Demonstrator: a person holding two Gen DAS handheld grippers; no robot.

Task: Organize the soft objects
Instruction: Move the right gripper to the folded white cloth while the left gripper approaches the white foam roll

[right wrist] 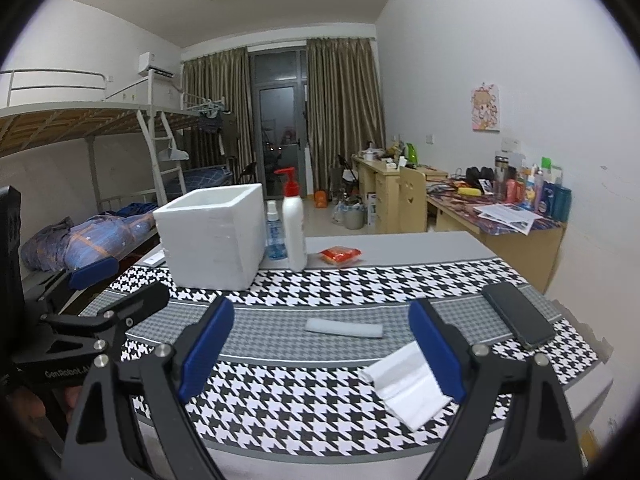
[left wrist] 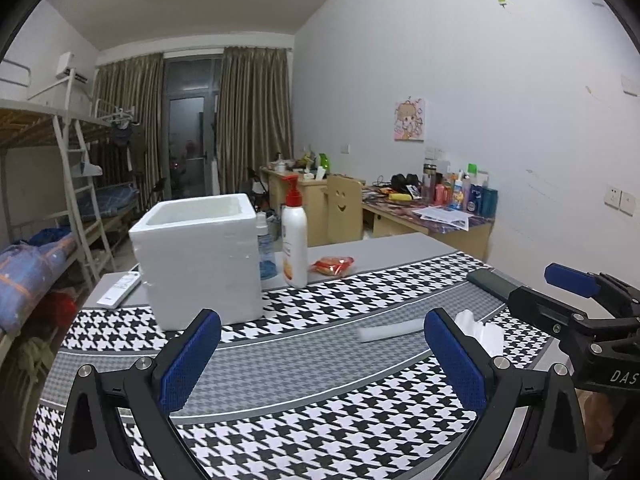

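A white foam box (left wrist: 200, 256) (right wrist: 212, 236) stands open-topped at the back left of the houndstooth table cloth (left wrist: 304, 400). A flat white foam strip (left wrist: 390, 334) (right wrist: 344, 328) lies on the grey band of the cloth, ahead of both grippers. A ridged white foam piece (left wrist: 480, 332) (right wrist: 404, 388) lies near the front right, beside and partly behind the right finger in the right wrist view. My left gripper (left wrist: 324, 360) (right wrist: 116, 288) is open and holds nothing. To its right, my right gripper (right wrist: 322, 352) (left wrist: 556, 296) is open too, above the cloth.
A white pump bottle (left wrist: 294, 240) (right wrist: 294, 232), a small spray bottle (right wrist: 274, 236) and a red snack pack (left wrist: 332, 266) (right wrist: 340, 255) stand behind the cloth. A dark phone (right wrist: 518, 316) lies at the right edge. A remote (left wrist: 120, 290) lies left of the box. Bunk beds and desks stand beyond.
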